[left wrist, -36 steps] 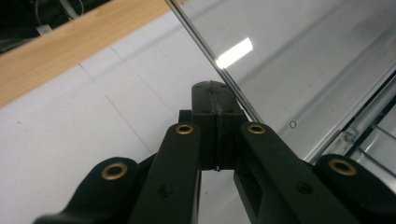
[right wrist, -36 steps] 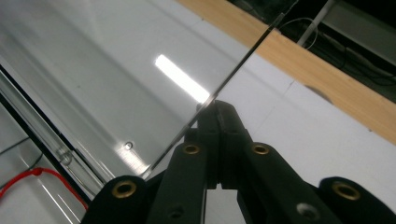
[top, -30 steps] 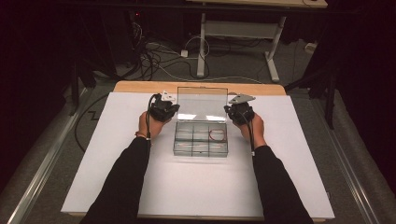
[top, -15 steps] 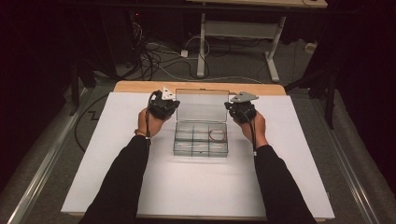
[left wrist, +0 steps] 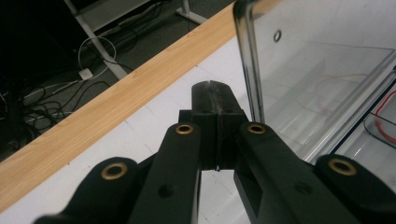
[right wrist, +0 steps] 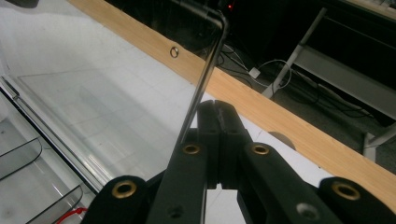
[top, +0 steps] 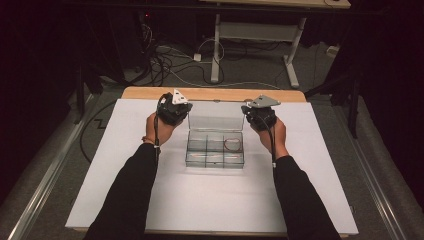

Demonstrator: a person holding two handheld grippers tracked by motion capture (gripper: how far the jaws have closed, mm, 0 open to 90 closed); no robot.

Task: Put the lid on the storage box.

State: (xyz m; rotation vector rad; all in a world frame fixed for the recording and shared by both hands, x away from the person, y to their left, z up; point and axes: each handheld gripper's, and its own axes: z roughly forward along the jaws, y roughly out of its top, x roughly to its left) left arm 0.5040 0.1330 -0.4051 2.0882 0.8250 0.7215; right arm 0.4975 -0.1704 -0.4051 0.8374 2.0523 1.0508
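Two grippers flank a clear box [top: 215, 150] at the table's [top: 125, 200] middle, its lid [top: 215, 117] standing open at the far side. Left gripper [top: 173, 109] and right gripper [top: 259, 116] sit just beside the lid's left and right edges, both with jaws closed together on nothing. A sideways nudge could, I judge, slam the lid or skid the box, disturbing the red loop [top: 232, 145] in its far-right cell.

Lab or workshop, white-covered table [top: 150, 200], tangled floor cables [top: 170, 60], metal desk frame [top: 216, 50]
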